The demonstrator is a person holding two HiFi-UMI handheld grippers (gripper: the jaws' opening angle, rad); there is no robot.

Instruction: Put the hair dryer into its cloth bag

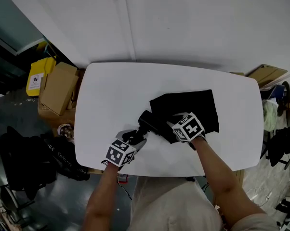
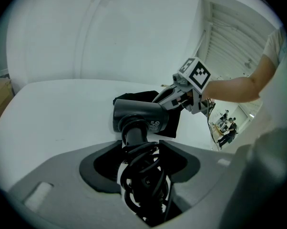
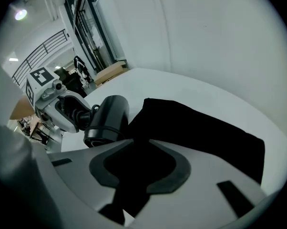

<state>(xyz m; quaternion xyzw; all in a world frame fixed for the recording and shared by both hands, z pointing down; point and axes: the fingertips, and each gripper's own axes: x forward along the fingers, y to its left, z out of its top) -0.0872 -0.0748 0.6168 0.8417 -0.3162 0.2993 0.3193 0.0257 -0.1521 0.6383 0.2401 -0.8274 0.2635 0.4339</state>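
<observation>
A black hair dryer point(image 1: 146, 121) lies on the white table point(image 1: 111, 90) with its barrel toward the black cloth bag point(image 1: 193, 107). My left gripper point(image 1: 138, 137) is shut on its handle, which has the cord wound round it point(image 2: 139, 175); the barrel point(image 2: 141, 116) points away from the jaws. My right gripper point(image 1: 171, 131) sits at the bag's near left edge, beside the barrel point(image 3: 105, 118). Its jaws point(image 3: 139, 141) stand a little apart with bag cloth point(image 3: 196, 128) between them; I see no pad pressing. The bag's mouth is hidden.
Cardboard boxes point(image 1: 58, 88) and a yellow container point(image 1: 36, 76) stand on the floor left of the table. Black bags point(image 1: 29, 162) lie near its left front corner. Another box point(image 1: 265, 73) and clutter sit at the right. A white wall runs behind.
</observation>
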